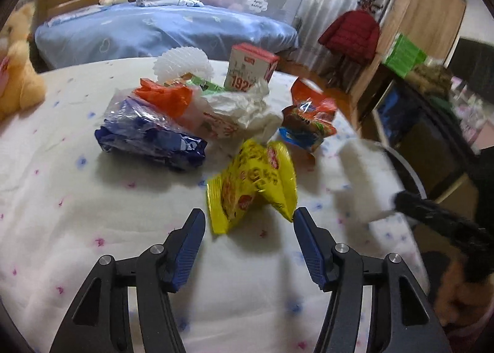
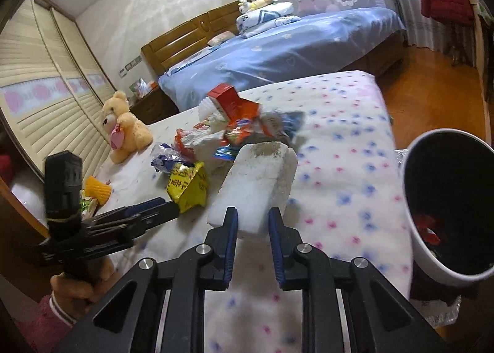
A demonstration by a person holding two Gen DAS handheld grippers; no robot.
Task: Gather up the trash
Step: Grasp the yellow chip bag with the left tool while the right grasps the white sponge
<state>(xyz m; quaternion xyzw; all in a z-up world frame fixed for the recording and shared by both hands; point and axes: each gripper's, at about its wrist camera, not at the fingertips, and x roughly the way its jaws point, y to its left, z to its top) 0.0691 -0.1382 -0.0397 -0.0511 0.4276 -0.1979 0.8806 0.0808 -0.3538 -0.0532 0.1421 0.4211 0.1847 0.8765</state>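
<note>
A pile of trash lies on a white dotted bedspread (image 1: 61,192): a yellow snack wrapper (image 1: 253,186), a blue plastic bag (image 1: 148,134), an orange wrapper (image 1: 163,97), crumpled white paper (image 1: 244,106), a red snack bag (image 1: 311,112) and a red-and-white carton (image 1: 250,67). My left gripper (image 1: 248,223) is open just short of the yellow wrapper. My right gripper (image 2: 253,220) is shut on a white foam block (image 2: 256,180) and holds it above the bedspread (image 2: 339,152). The foam block shows blurred in the left wrist view (image 1: 361,174). A white trash bin (image 2: 447,205) with a dark inside stands at the right.
A teddy bear (image 2: 123,127) sits on the bed's far left. A blue bed (image 2: 278,50) stands behind. A red jacket (image 1: 352,32) hangs near a wooden wardrobe (image 1: 429,10). Wooden floor (image 2: 416,84) lies right of the bed.
</note>
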